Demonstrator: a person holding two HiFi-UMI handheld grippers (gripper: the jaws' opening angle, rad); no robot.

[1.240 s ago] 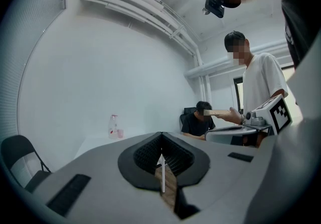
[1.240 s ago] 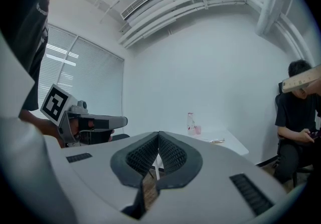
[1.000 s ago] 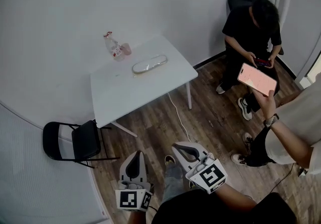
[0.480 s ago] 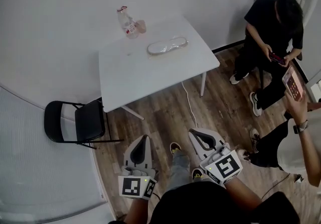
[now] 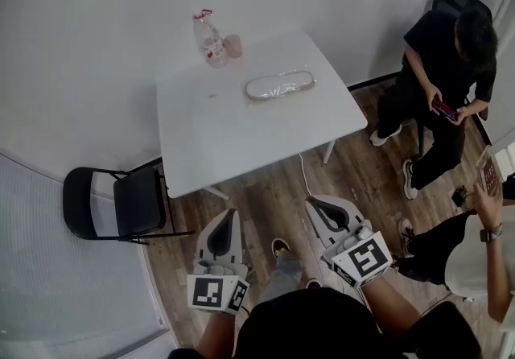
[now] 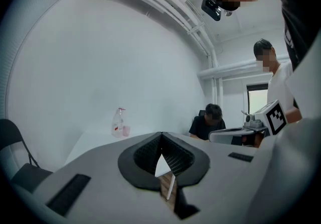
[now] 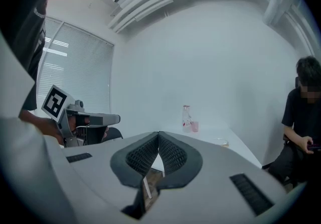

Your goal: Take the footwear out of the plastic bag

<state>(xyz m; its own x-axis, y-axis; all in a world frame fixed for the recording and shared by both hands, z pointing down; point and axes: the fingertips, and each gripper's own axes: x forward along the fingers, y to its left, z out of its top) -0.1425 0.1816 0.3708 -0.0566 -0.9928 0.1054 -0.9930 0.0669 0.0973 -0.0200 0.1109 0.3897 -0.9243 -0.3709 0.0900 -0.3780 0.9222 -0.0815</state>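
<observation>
On the desk point(image 5: 241, 136), toward its far side, lies the plastic bag point(image 5: 301, 80) with the footwear point(image 5: 272, 89) inside, near a bottle point(image 5: 209, 38) and a pink cup point(image 5: 233, 46). Off the desk's near edge hover the left tool point(image 5: 231, 213) and the right tool point(image 5: 313, 204), both clenched and empty.

The left claw point(image 5: 228, 214) and right claw point(image 5: 315, 203) have pale grey shells, black ribbed pads point(image 6: 175, 155) and white cubes point(image 5: 217, 293) printed with black square markers. The person wears a black top point(image 5: 322, 329) and grey-blue trousers point(image 5: 283, 278).
</observation>
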